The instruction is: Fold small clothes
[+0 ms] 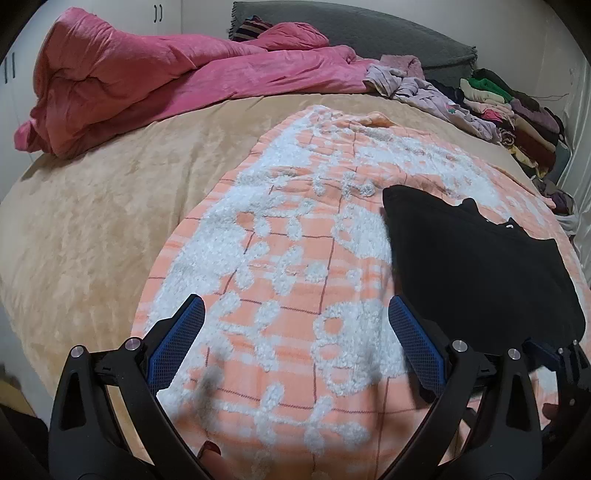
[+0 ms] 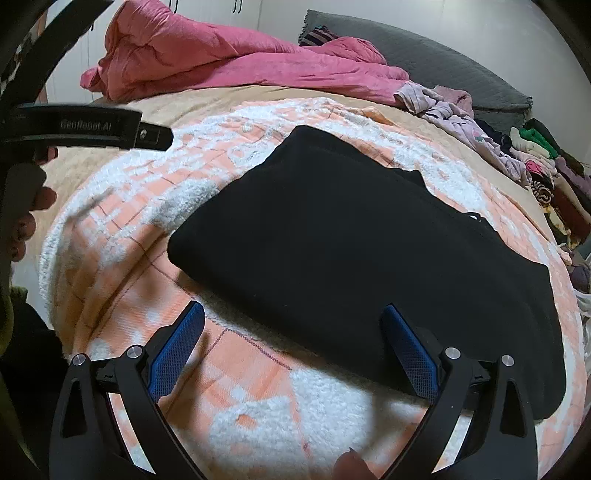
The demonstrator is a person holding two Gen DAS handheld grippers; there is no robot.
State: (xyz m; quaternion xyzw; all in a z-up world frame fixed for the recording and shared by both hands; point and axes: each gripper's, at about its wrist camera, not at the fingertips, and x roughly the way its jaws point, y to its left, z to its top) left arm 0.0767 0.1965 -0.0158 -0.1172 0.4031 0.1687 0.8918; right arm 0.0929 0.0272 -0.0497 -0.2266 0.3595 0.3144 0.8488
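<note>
A black garment [image 2: 351,251] lies folded flat on the orange-and-white fleecy blanket [image 2: 122,206]; the left wrist view shows the same black garment [image 1: 480,266] at the right. My right gripper [image 2: 293,310] is open just in front of its near edge, with nothing between its blue pads [image 2: 177,347]. My left gripper [image 1: 295,302] is open over the orange-and-white blanket [image 1: 288,221], to the left of the garment and apart from it. In the right wrist view the left gripper's black body [image 2: 85,127] shows at the left edge, held by a hand [image 2: 26,218].
A crumpled pink quilt [image 1: 155,81] lies across the far side of the beige bed cover [image 1: 92,206]. Loose pale clothes [image 1: 424,88] and a stack of folded clothes [image 1: 517,114] sit at the far right. A grey headboard cushion [image 1: 388,33] runs behind.
</note>
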